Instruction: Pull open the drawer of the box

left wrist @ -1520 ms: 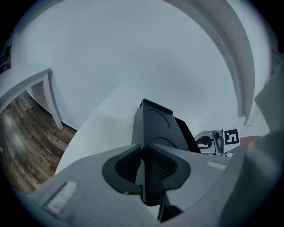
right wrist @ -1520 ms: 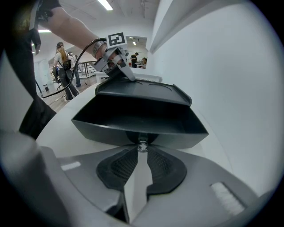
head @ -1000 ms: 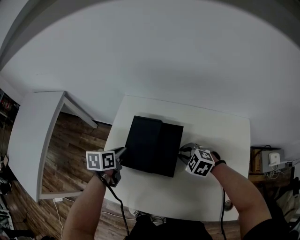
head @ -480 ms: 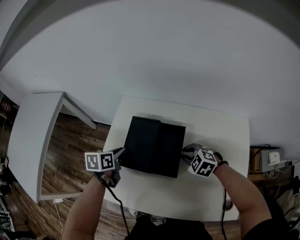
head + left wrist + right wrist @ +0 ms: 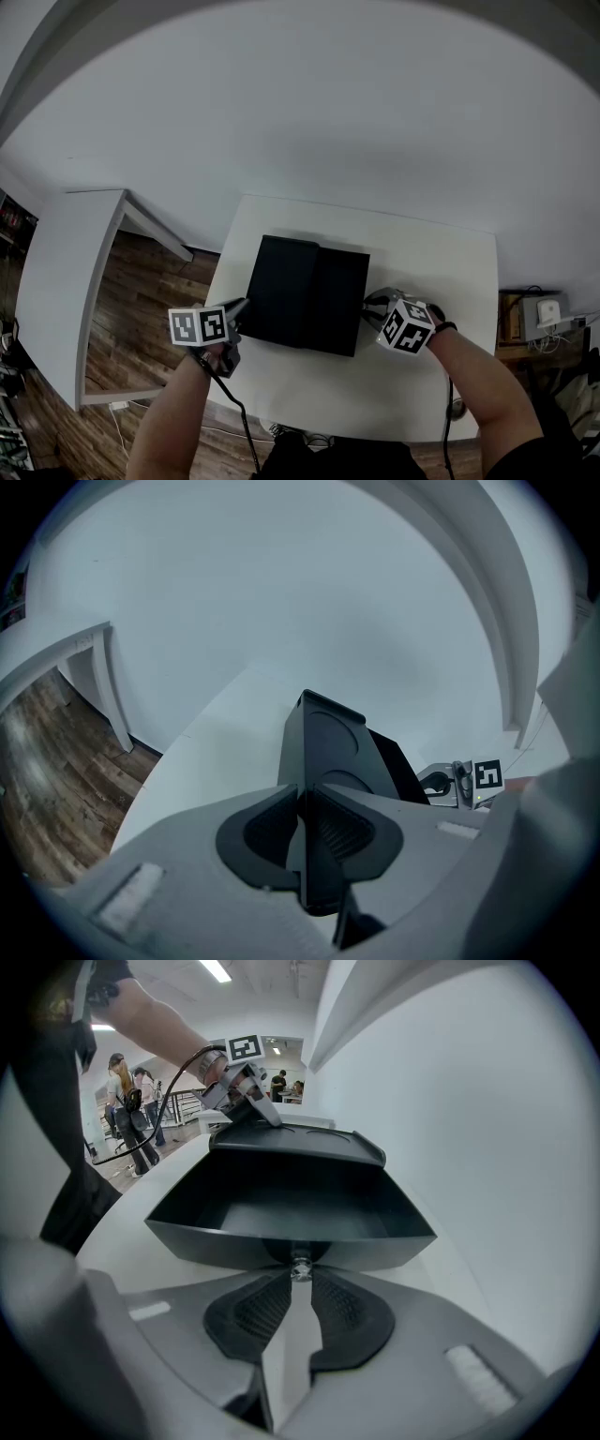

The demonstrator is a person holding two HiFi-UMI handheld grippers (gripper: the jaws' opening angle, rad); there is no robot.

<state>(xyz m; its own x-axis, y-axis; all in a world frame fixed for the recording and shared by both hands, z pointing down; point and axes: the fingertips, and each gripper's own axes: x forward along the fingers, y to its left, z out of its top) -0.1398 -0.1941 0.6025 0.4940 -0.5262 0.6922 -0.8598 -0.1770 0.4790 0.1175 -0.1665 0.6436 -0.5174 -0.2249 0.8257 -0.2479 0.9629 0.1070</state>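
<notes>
As seen from the head view, the black box lay in the middle of the white table, with its drawer drawn out toward the right. The left gripper met the box's left edge, and the right gripper met the drawer's right face, so the box sat between the two.

In the left gripper view, the left gripper had its jaws closed narrowly on the near wall of the box, which ran away from the pads. The right gripper showed beyond the far end.

In the right gripper view, the right gripper pinched the small metal knob at its tips, jaws nearly together. The drawer gaped open just beyond them, with the box behind it and the left gripper at the far side.
</notes>
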